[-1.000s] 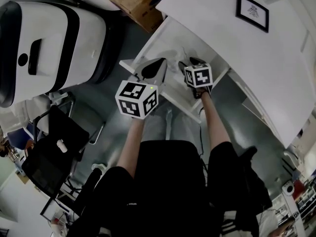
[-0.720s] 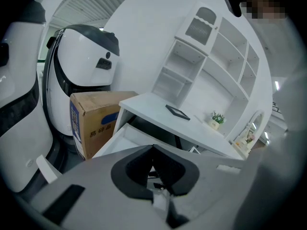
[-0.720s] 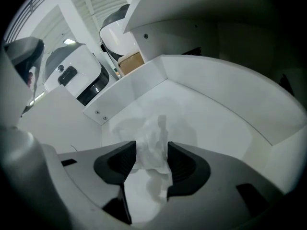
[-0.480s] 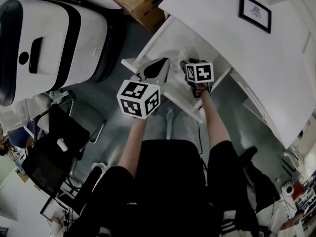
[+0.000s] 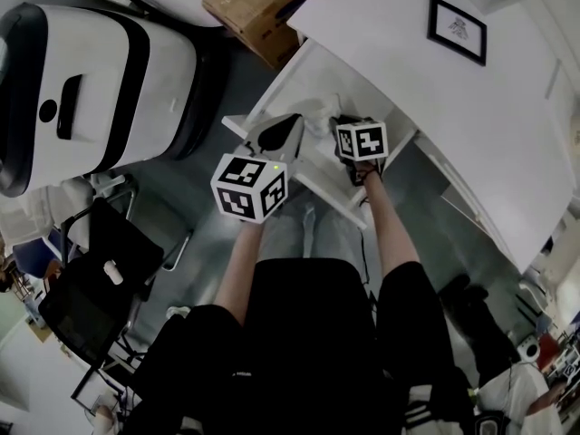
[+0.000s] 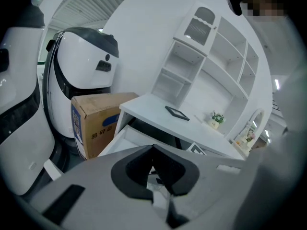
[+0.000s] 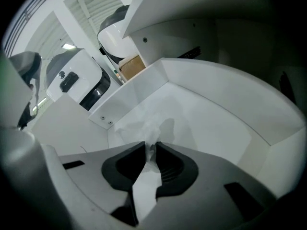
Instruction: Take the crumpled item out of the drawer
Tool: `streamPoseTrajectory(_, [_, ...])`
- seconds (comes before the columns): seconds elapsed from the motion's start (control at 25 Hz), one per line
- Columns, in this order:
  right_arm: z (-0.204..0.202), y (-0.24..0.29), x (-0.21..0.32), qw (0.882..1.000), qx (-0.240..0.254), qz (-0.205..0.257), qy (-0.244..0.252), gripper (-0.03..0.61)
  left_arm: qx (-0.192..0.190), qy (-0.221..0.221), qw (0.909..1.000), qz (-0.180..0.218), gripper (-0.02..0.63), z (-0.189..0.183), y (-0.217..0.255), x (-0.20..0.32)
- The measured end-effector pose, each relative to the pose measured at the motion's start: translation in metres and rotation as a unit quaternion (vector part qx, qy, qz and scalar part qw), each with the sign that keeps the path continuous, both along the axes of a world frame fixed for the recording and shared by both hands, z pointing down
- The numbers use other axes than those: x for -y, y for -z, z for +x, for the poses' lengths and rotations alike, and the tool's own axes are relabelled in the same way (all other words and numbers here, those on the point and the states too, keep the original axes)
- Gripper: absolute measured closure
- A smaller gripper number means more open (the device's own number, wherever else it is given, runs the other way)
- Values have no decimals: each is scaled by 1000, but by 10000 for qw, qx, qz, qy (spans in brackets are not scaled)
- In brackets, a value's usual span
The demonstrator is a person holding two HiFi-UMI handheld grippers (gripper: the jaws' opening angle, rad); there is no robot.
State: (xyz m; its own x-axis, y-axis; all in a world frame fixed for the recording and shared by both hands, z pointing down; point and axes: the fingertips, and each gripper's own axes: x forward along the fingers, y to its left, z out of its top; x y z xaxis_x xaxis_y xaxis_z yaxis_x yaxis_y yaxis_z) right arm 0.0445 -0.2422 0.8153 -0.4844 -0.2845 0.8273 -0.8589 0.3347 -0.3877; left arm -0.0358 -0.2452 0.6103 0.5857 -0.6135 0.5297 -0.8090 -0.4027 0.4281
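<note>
The white drawer (image 5: 272, 78) stands pulled out from under the desk. Inside it lies a crumpled white paper (image 7: 144, 124), seen in the head view as a pale lump (image 5: 319, 123). My right gripper (image 7: 152, 145) reaches down into the drawer (image 7: 216, 87); its jaws have just been closing and now pinch the paper between the dark pads. In the head view its marker cube hides most of the right gripper (image 5: 339, 121). My left gripper (image 5: 295, 120) rests over the drawer's front edge with its tips together (image 6: 153, 148). Something white shows behind those tips; whether it is gripped is unclear.
A white desk top (image 5: 408, 89) with a black picture frame (image 5: 456, 28) overhangs the drawer. A cardboard box (image 5: 258, 3) and a big white-and-black machine (image 5: 91, 71) stand to the left. A black chair (image 5: 100, 270) is near the person's left leg. White shelving (image 6: 206, 61) rises behind the desk.
The right gripper's marker cube has shifted slightly over the drawer and rolled a little. The left gripper has stayed where it was at the drawer's front.
</note>
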Motion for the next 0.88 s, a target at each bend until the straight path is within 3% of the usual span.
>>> streamPoseTrajectory(0.52, [0, 83, -2, 9956, 323, 821, 314, 526, 43, -44, 9986, 520, 615, -15, 43, -5])
streamPoseTrajectory(0.88, [1, 166, 4, 9797, 827, 1807, 273, 526, -24, 20, 9941, 1083, 615, -21, 83, 1])
